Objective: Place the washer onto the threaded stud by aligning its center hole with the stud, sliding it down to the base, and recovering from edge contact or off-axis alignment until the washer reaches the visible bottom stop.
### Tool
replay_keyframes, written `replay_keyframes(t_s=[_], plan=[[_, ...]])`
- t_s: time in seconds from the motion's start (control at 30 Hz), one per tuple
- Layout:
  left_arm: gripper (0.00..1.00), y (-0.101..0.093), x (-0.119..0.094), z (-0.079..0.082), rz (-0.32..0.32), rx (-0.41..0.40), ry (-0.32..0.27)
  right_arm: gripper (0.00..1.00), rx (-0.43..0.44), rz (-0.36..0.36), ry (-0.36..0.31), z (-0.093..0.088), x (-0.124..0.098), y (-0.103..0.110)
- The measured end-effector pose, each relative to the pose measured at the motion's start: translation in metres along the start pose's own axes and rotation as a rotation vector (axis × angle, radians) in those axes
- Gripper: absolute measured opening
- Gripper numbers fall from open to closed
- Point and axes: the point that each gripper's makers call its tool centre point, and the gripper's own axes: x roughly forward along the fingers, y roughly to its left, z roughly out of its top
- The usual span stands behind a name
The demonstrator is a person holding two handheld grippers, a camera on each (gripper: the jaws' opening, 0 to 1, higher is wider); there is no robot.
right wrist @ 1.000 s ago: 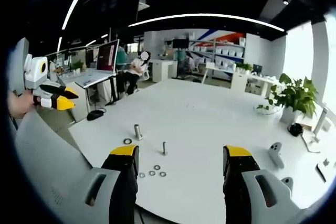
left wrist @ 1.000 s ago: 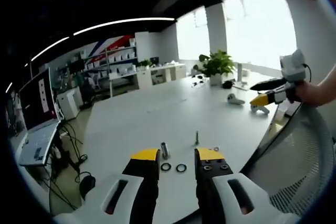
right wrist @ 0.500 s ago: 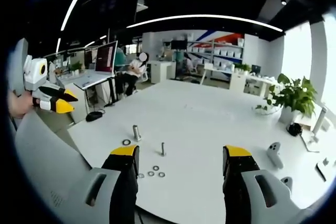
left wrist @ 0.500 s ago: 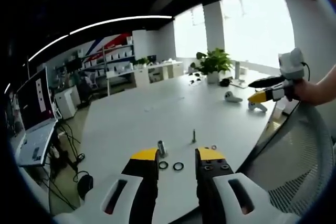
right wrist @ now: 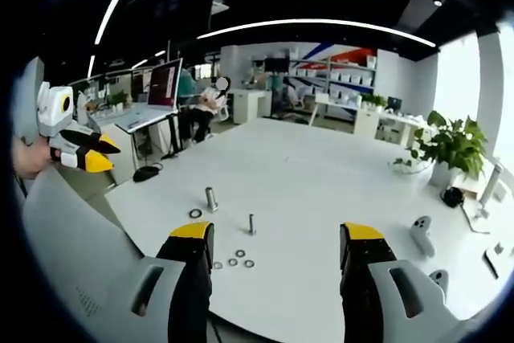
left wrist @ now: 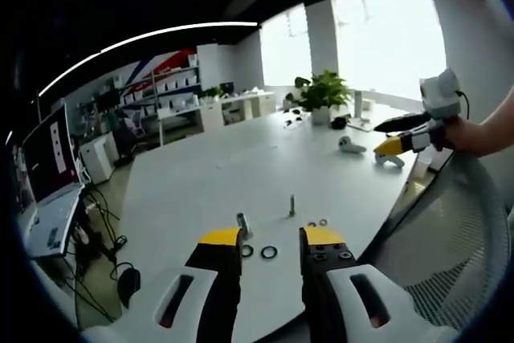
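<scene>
A thin threaded stud (left wrist: pixel 291 205) (right wrist: pixel 251 224) stands upright on the white table (left wrist: pixel 225 174) (right wrist: pixel 321 190). A thicker metal post (left wrist: pixel 240 222) (right wrist: pixel 211 198) stands beside it. Two dark ring washers (left wrist: pixel 269 252) lie just beyond my left gripper (left wrist: pixel 271 237), whose jaws stand a narrow gap apart with nothing between them. Small washers (right wrist: pixel 233 262) lie in a cluster near the stud, in front of my right gripper (right wrist: pixel 277 234), which is wide open and empty. Both grippers hang in the air off the table's edge, each also seen from the other's view, right gripper (left wrist: pixel 399 135) and left gripper (right wrist: pixel 87 150).
A mesh chair back (left wrist: pixel 466 238) (right wrist: pixel 72 238) sits between the grippers. A potted plant (left wrist: pixel 321 94) (right wrist: pixel 450 150), a white controller (left wrist: pixel 350 146) (right wrist: pixel 422 234) and small items lie at the table's far end. A laptop (left wrist: pixel 48 198) stands on a side desk.
The left gripper view has drifted a little, so the stud and washers sit slightly higher and to the left. The right gripper view is nearly unchanged. Nothing was grasped or moved.
</scene>
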Motion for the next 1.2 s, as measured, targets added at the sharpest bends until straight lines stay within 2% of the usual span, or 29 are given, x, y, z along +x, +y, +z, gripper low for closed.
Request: replay_keyframes(t_s=[0.13, 0.47, 1.2], plan=[[0.26, 0.0039, -0.0016, 0.0008, 0.008, -0.018, -0.009, 0.66, -0.004, 0.000, 0.001, 0.0001, -0.0001, 0.0010], [0.26, 0.0001, 0.0010, -0.0036, -0.011, -0.009, 0.016, 0.66, 0.001, 0.002, 0.017, -0.0030, 0.0020, 0.0007], [0.25, 0.0007, 0.0004, -0.0026, 0.000, 0.009, 0.011, 0.66, -0.016, 0.014, 0.032, -0.0062, 0.0038, 0.0025]])
